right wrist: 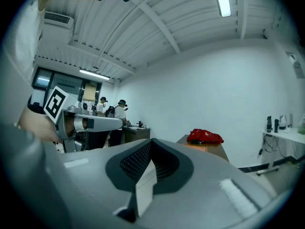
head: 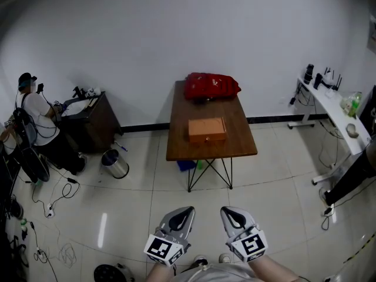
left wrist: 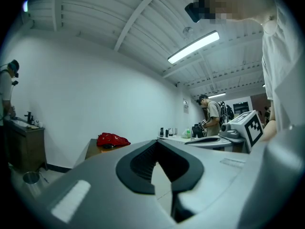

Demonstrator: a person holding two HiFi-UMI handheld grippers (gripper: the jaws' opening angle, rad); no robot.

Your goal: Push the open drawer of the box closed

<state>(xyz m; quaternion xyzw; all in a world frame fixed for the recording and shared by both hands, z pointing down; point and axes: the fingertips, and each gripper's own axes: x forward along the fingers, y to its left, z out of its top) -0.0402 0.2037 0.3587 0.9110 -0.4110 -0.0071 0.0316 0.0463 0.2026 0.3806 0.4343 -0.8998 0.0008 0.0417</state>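
Box (head: 207, 130) on table (head: 176, 148), before bag (head: 211, 86)

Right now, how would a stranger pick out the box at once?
Find the brown wooden table against the white wall, mid-room. Two things lie on it: the box is the flat orange-brown block nearer the camera, not the crumpled red bag at the wall end.

Cool, even light from ceiling strip lights (left wrist: 193, 47) fills the white room, leaving a pale streak of glare on the tiled floor (head: 103, 231). Fisheye lenses bow the walls and blacken the corners. The left gripper (left wrist: 155, 144) and right gripper (right wrist: 151, 142) loom soft, out of focus.
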